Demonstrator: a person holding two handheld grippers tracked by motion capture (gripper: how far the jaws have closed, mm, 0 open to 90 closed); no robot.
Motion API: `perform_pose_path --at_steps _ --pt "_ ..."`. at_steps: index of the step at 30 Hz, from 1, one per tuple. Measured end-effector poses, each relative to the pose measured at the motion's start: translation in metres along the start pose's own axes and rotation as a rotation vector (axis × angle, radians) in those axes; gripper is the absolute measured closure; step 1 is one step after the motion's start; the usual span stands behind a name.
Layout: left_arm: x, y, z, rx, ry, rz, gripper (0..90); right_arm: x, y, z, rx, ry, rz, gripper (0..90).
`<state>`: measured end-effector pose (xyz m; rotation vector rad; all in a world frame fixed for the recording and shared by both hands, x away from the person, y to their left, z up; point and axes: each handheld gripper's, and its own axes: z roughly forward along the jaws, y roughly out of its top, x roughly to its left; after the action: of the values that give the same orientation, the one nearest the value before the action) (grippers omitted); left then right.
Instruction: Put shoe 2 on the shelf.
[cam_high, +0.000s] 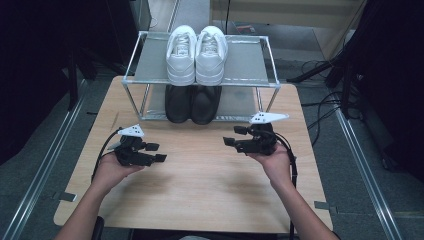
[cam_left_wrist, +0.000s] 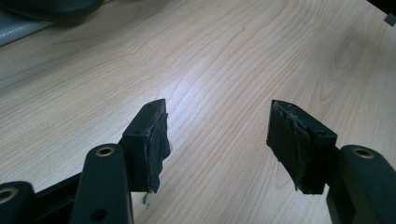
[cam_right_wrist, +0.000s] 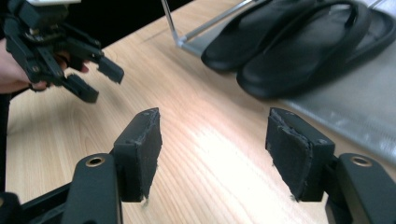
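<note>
On the table (cam_high: 200, 185), a two-tier rack (cam_high: 252, 62) stands at the far edge, white sneakers (cam_high: 196, 52) on its upper shelf and black sandals (cam_high: 193, 103) on the lower one, toes poking out toward the person. Both grippers hover over bare wood in front of the rack (well short of it): the left gripper (cam_high: 156, 152) and the right gripper (cam_high: 233, 136) have jaws spread wide, holding nothing. It looks like the approach step, and the sandals sit nearest, so next the right gripper would need to advance and straddle one.
</note>
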<state>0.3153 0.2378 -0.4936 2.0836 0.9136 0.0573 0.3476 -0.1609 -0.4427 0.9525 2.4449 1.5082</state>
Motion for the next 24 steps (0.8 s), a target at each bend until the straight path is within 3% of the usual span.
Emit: perform_pose_path --at_steps 13,24 --pt "-0.002 0.0 0.004 0.008 -0.003 0.003 38.2 -0.008 -0.032 0.0 0.018 -0.019 0.029 37.4" --pt "-0.006 0.002 0.006 0.009 -0.005 0.008 36.8 -0.01 -0.043 0.002 0.007 -0.031 0.031 37.4"
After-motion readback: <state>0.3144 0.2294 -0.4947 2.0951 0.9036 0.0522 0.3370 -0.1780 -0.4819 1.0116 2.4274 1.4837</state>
